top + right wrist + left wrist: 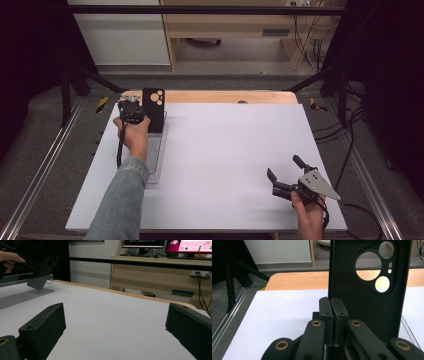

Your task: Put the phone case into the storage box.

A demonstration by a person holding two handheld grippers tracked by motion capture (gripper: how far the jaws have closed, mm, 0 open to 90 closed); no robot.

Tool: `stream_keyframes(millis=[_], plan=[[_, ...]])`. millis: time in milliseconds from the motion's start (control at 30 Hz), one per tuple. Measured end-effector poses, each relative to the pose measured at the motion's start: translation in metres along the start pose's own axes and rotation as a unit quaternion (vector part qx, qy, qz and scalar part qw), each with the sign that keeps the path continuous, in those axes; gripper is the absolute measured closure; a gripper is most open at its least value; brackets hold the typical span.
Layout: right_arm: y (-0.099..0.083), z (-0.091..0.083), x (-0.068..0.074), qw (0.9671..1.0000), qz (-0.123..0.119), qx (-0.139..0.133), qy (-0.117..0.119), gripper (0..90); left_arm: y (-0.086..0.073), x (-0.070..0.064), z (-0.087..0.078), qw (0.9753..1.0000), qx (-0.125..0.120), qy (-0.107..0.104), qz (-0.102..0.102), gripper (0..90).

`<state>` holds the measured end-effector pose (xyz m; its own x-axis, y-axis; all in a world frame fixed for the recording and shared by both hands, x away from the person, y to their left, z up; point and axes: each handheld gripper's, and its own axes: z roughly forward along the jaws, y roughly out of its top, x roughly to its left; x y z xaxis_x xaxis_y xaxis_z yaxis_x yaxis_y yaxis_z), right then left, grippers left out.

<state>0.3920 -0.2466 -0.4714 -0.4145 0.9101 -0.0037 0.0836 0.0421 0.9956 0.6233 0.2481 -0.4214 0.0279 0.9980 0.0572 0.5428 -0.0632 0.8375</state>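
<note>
our left gripper (131,111) is clamped on the left edge of the phone case (153,109), which stands upright, long axis vertical, over the clear tray (154,150). our right gripper (283,176) gapes empty, far across the counter (225,150).

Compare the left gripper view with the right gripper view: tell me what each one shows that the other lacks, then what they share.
The left gripper view alone shows the left gripper with its fingers pressed together on the edge of the black phone case, and the case's camera cut-outs.

The right gripper view alone shows the right gripper with fingers spread wide over bare table, plus monitors on a desk behind.

Both show the phone case, the white table and the clear tray.
</note>
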Motion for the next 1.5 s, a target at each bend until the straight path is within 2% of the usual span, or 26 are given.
stream_keyframes(millis=[133, 200, 267, 367, 533, 767, 867, 1200, 1500], plan=[[0.000, 0.000, 0.000, 1.0000, 0.002, -0.001, 0.000, 3.0, 0.000, -0.003, 0.000, 1.0000, -0.005, -0.003, 0.000, 84.9], [0.000, 0.000, -0.001, 1.0000, 0.003, -0.001, 0.000, 3.0, 0.000, -0.005, -0.003, 0.9999, -0.011, 0.001, 0.004, 69.6], [-0.001, 0.000, -0.002, 1.0000, 0.003, 0.000, 0.000, 3.0, 0.002, -0.005, -0.008, 0.9998, -0.021, 0.002, -0.003, 56.9], [-0.001, 0.000, -0.002, 1.0000, 0.005, 0.000, -0.002, 3.0, 0.004, -0.006, -0.019, 0.9995, -0.031, -0.005, 0.009, 47.4], [-0.001, 0.001, 0.001, 1.0000, 0.001, 0.000, 0.001, 3.0, 0.005, -0.005, -0.031, 0.9988, -0.040, -0.025, 0.011, 41.0], [0.000, 0.001, 0.003, 1.0000, -0.001, 0.002, 0.001, 2.9, 0.001, -0.006, -0.030, 0.9977, -0.036, -0.056, 0.011, 35.8], [0.000, 0.001, 0.001, 1.0000, 0.001, 0.001, 0.000, 2.9, 0.001, -0.007, -0.029, 0.9973, -0.041, -0.056, 0.023, 35.0], [0.000, -0.001, -0.002, 1.0000, 0.003, 0.000, -0.001, 2.9, 0.001, -0.008, -0.025, 0.9965, -0.046, -0.067, 0.019, 29.8], [-0.001, 0.000, -0.001, 1.0000, 0.001, 0.001, 0.001, 2.7, 0.001, -0.008, -0.026, 0.9941, -0.061, -0.089, 0.012, 14.3]])
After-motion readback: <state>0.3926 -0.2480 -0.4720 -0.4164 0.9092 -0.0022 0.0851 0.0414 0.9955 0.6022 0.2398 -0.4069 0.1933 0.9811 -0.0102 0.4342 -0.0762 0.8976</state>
